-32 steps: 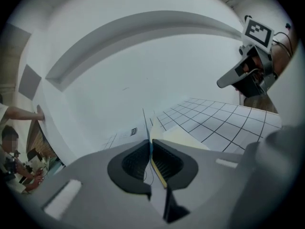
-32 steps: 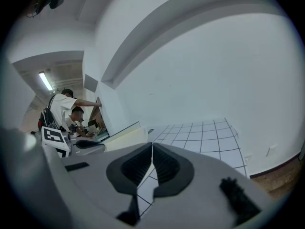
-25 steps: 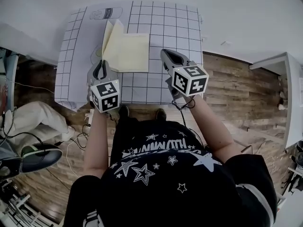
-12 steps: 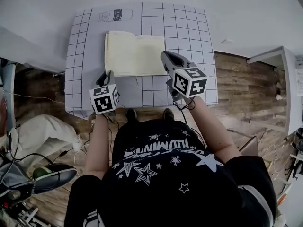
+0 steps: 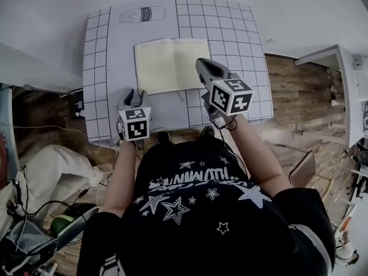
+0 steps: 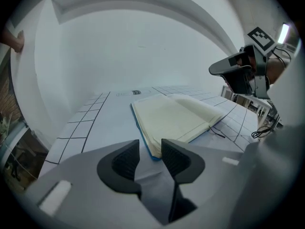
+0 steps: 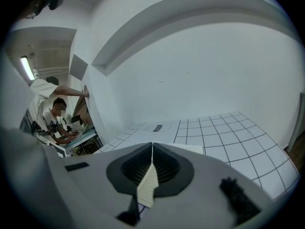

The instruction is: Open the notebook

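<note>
Jaws on the left gripper [image 6: 150, 151] are opening with nothing between them, just short of the near corner of the cream-paged, blue-covered notebook [image 6: 171, 118]. The right gripper [image 7: 152, 163] is clenched on a thin cream leaf at the notebook's right edge. The notebook lies spread open and flat in the middle of the white gridded mat [image 5: 224, 22]. To my eye the opening is all but done. The right gripper should lower the leaf level and let go gently without dragging, while the left gripper keeps off the cover.
</note>
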### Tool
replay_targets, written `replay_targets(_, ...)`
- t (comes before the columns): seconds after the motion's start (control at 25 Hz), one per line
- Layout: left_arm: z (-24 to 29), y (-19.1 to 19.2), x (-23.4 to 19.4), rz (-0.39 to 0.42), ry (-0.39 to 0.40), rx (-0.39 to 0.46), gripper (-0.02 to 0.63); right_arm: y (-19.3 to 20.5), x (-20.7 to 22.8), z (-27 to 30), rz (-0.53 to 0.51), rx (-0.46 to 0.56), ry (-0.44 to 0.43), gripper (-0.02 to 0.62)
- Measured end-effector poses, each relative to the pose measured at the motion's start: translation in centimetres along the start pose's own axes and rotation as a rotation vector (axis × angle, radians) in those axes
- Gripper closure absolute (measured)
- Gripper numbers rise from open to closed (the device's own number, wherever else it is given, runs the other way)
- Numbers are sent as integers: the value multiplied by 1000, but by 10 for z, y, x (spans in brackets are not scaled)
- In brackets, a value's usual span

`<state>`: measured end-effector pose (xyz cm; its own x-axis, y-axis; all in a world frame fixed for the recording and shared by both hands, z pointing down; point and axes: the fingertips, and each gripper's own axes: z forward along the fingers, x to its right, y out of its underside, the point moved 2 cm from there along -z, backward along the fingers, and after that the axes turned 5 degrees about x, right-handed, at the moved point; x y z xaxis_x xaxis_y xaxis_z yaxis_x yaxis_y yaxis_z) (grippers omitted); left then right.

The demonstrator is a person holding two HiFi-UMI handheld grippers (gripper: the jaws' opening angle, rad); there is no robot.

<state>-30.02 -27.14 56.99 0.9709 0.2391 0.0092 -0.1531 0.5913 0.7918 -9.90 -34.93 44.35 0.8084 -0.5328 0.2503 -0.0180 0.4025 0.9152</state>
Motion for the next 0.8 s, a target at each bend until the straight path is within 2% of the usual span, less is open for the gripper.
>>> replay_targets(0.2, 1, 2, 0, 32, 42, -1, 454, 8, -5, -1, 14, -5, 40, 578)
replay_targets(0.32, -3, -5, -5, 17, 49, 22, 463, 6, -5, -4, 19, 7, 67, 578)
replay_targets(0.52, -22, -31, -25, -64, 36, 136, 580, 12, 6, -29, 35, 7, 153, 578)
replay_targets(0.64, -28, -51, -27, -59, 66, 187, 595, 16, 16, -49, 50, 10, 199, 578)
replay_targets(0.8, -43, -77, -17, -34, 79, 250, 595, 15, 23, -67, 50, 25, 202, 578)
